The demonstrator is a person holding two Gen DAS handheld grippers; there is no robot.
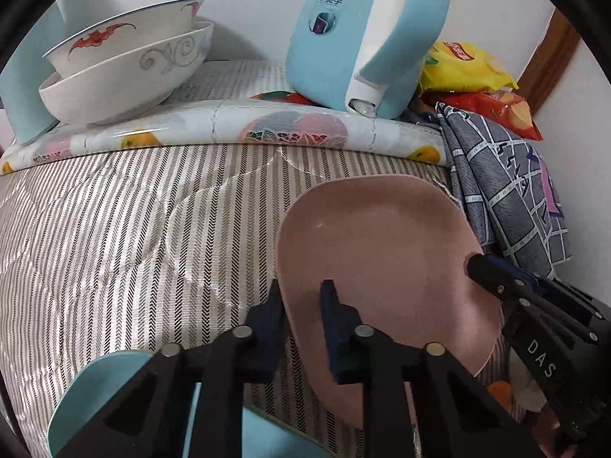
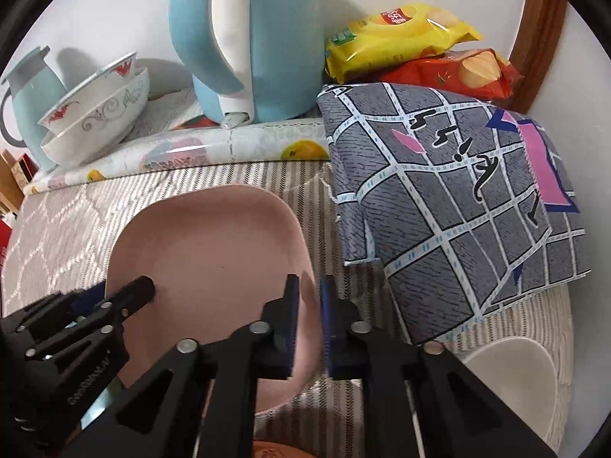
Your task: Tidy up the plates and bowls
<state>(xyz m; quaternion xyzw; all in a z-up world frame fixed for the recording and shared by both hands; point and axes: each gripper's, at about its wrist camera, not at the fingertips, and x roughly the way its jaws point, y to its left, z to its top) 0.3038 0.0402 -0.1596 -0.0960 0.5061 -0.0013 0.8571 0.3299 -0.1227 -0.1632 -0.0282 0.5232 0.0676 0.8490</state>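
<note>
A pink, square-cornered plate lies tilted over the striped cloth surface. My left gripper is shut on its left rim, one finger under the plate and one on its top face. My right gripper is shut on the opposite rim of the pink plate; it also shows at the plate's right edge as the right gripper. The left gripper shows at the lower left of the right wrist view. Two white patterned bowls sit nested on the raised shelf behind.
A light blue kettle stands on the shelf beside snack bags. A grey checked cloth hangs over the shelf edge, right of the plate. A light blue dish lies near my left gripper, a white dish at lower right.
</note>
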